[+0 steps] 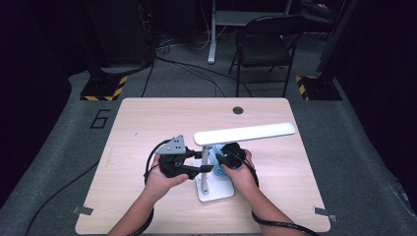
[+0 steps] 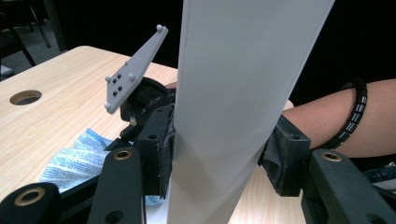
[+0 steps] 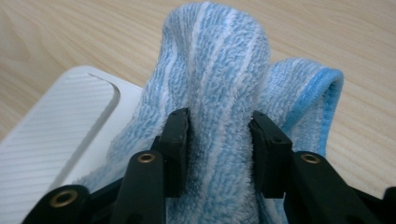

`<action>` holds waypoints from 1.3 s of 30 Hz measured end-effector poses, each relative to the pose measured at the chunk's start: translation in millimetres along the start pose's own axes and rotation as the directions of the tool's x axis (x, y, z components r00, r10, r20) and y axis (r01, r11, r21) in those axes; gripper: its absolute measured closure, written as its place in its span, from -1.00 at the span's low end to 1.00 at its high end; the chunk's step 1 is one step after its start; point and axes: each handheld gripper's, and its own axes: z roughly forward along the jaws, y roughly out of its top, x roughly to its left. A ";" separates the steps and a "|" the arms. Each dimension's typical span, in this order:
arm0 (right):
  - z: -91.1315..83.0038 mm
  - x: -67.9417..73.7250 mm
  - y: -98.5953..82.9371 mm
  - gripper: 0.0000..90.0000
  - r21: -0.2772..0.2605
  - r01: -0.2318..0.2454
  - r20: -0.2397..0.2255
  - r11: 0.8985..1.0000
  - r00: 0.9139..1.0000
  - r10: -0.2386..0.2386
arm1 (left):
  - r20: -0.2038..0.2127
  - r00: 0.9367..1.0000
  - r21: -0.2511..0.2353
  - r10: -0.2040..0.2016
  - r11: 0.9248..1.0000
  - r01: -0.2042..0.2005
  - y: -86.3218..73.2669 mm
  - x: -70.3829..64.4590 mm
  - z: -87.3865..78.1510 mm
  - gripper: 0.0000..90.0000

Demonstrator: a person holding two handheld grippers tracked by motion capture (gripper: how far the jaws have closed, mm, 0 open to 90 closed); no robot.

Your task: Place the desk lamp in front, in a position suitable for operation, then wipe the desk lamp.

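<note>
- Left gripper view puts us right at the jaws: our left gripper (image 2: 219, 154) has its two padded jaws pressed against opposite sides of the white lamp post (image 2: 233, 107), which stands upright between them.
- Right gripper view shows our right gripper (image 3: 219, 135) with its jaws pinched on a bunched fold of the blue-and-white striped cloth (image 3: 224, 79); the fold rises up between the jaw tips.
- Beneath that cloth we see the lamp base (image 3: 56, 135), white and ribbed, with the cloth draped partly over its edge and partly on the wood.
- From the high view, our left gripper (image 1: 199, 168) reaches in from the left to the post (image 1: 203, 169), and our right gripper (image 1: 219, 160) sits just to the right of it, over the cloth (image 1: 214, 157).
- We see the lamp's long white head (image 1: 244, 133) stretching to the right above both grippers.
- Around it all lies the wooden table (image 1: 147, 123), with a round cable hole (image 1: 238, 110) near its far edge and a dark folding chair (image 1: 265, 46) on the floor beyond.
</note>
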 end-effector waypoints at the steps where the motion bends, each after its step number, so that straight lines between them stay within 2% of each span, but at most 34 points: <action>1: -1.5 -0.7 1.1 0.34 -0.009 -0.009 -0.008 1.000 1.000 0.009 | 0.004 1.000 -0.007 -0.004 1.000 0.004 -0.7 0.1 0.5 0.11; 2: -4.8 1.5 2.5 0.35 -0.032 -0.024 -0.013 0.999 1.000 0.023 | 0.004 1.000 -0.008 -0.004 1.000 0.004 -0.9 0.2 0.6 0.11; 3: -8.5 6.0 5.2 0.36 -0.068 -0.014 -0.029 0.998 1.000 0.013 | 0.008 1.000 -0.011 -0.005 1.000 0.005 -1.3 0.6 0.9 0.11; 5: -8.8 8.9 6.3 0.36 -0.074 -0.008 -0.040 0.997 0.999 0.005 | 0.008 1.000 -0.012 -0.005 1.000 0.005 -1.5 0.9 0.9 0.11; 7: -4.5 19.4 7.7 0.35 -0.053 0.035 -0.061 0.998 0.997 -0.038 | 0.010 1.000 -0.015 -0.007 1.000 0.008 -1.9 0.8 1.1 0.11; 9: 2.9 25.7 4.5 0.36 -0.026 0.067 -0.031 0.997 0.997 -0.068 | 0.008 1.000 -0.017 -0.013 1.000 0.013 -2.2 0.3 1.1 0.11; 10: 4.2 24.7 1.7 0.37 -0.044 0.080 -0.036 0.996 0.996 -0.082 | 0.007 1.000 -0.017 -0.013 1.000 0.013 -2.3 0.1 1.1 0.11; 11: 4.2 21.4 -0.5 0.39 -0.052 0.039 -0.064 0.998 0.997 -0.042 | 0.004 1.000 -0.018 -0.011 1.000 0.011 -2.4 0.2 1.2 0.11; 14: 3.0 21.5 -2.5 0.41 -0.054 0.032 -0.062 0.998 0.997 -0.036 | 0.003 1.000 -0.016 -0.014 1.000 0.014 -2.4 0.2 1.3 0.11; 19: -10.5 30.2 -13.2 0.43 -0.030 0.070 -0.059 0.997 0.996 -0.072 | 0.011 1.000 -0.012 -0.012 1.000 0.012 -2.0 1.0 1.8 0.11; 21: -20.9 34.4 -23.7 0.43 -0.022 0.072 -0.090 0.997 0.993 -0.074 | 0.010 1.000 -0.016 -0.013 1.000 0.013 -2.1 1.2 2.4 0.11; 23: -35.1 40.4 -37.8 0.43 -0.018 0.113 -0.106 0.993 0.988 -0.114 | 0.011 1.000 -0.013 -0.011 1.000 0.011 -2.1 1.2 2.1 0.11; 25: -38.5 41.8 -41.4 0.43 -0.013 0.109 -0.116 0.994 0.987 -0.110 | 0.016 1.000 -0.011 -0.011 1.000 0.011 -2.1 1.4 1.8 0.11; 27: -51.0 45.3 -55.6 0.43 -0.026 0.118 -0.138 0.993 0.983 -0.120 | 0.009 1.000 -0.017 -0.012 1.000 0.012 -2.5 1.1 2.4 0.11; 30: -57.2 47.8 -61.7 0.43 -0.023 0.145 -0.146 0.989 0.978 -0.147 | 0.007 1.000 -0.018 -0.011 1.000 0.011 -2.5 0.7 2.3 0.11; 31: -62.1 51.6 -67.3 0.43 -0.026 0.143 -0.140 0.989 0.979 -0.145 | 0.010 1.000 -0.021 -0.012 1.000 0.013 -2.9 0.9 2.2 0.11; 34: -64.7 51.8 -70.0 0.43 -0.032 0.149 -0.140 0.988 0.978 -0.152 | 0.012 1.000 -0.024 -0.016 1.000 0.016 -3.4 0.8 1.7 0.11; 35: -63.9 52.4 -70.7 0.43 -0.038 0.125 -0.144 0.991 0.981 -0.129 | 0.014 1.000 -0.026 -0.017 0.999 0.018 -3.6 0.8 1.9 0.11; 39: -61.7 50.9 -66.4 0.43 -0.025 0.137 -0.147 0.990 0.979 -0.139 | 0.017 1.000 -0.028 -0.019 0.999 0.020 -4.2 1.1 1.3 0.11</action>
